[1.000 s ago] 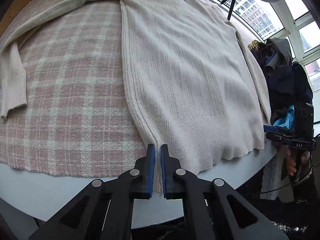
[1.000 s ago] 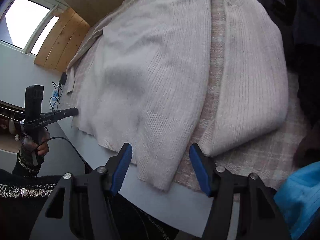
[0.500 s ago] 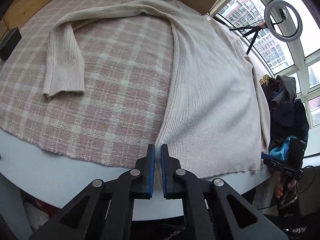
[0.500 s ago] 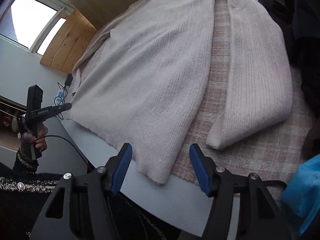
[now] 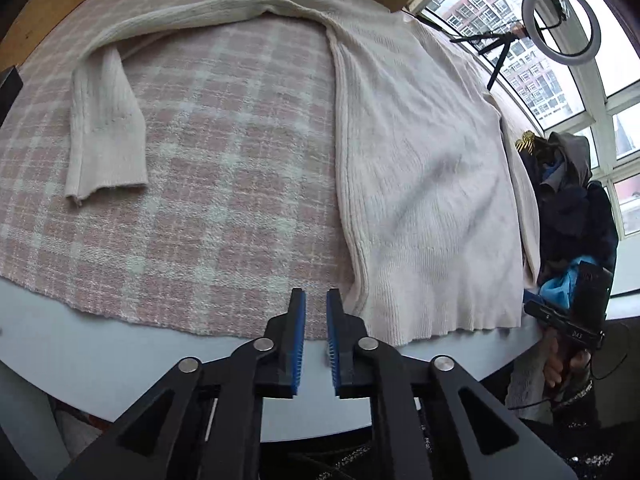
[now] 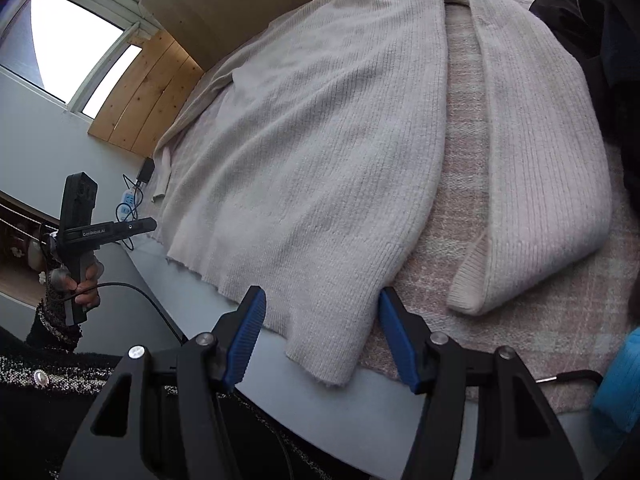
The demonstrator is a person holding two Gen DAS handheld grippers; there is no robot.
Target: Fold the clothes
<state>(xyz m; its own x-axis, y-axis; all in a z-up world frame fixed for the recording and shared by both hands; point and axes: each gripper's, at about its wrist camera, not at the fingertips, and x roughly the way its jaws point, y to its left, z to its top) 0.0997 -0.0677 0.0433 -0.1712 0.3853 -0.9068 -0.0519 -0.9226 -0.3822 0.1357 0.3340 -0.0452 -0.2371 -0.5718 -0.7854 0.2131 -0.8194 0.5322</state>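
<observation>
A cream ribbed cardigan (image 5: 420,160) lies spread on a pink plaid cloth (image 5: 220,160) over a round pale table (image 5: 120,352). One sleeve (image 5: 104,140) stretches out to the left. My left gripper (image 5: 316,296) hangs over the cloth's near edge, just left of the cardigan's front edge. Its jaws are opening and nothing is between them. In the right wrist view the cardigan (image 6: 320,140) fills the middle, with its other sleeve (image 6: 540,160) folded at the right. My right gripper (image 6: 322,292) straddles the hem corner; its jaws are closing but the pads do not press the knit.
A heap of dark clothes (image 5: 568,200) stands at the table's right side, with a blue garment (image 6: 616,392) and a hanger hook (image 6: 572,376) nearby. A ring light (image 5: 560,20) stands by the windows. Wooden boards (image 6: 148,92) and a power strip (image 6: 128,200) lie beyond the far edge.
The left gripper was shut on the cardigan's front edge; its jaws have now parted and the edge lies free beside it. The right gripper has closed in over the hem corner.
</observation>
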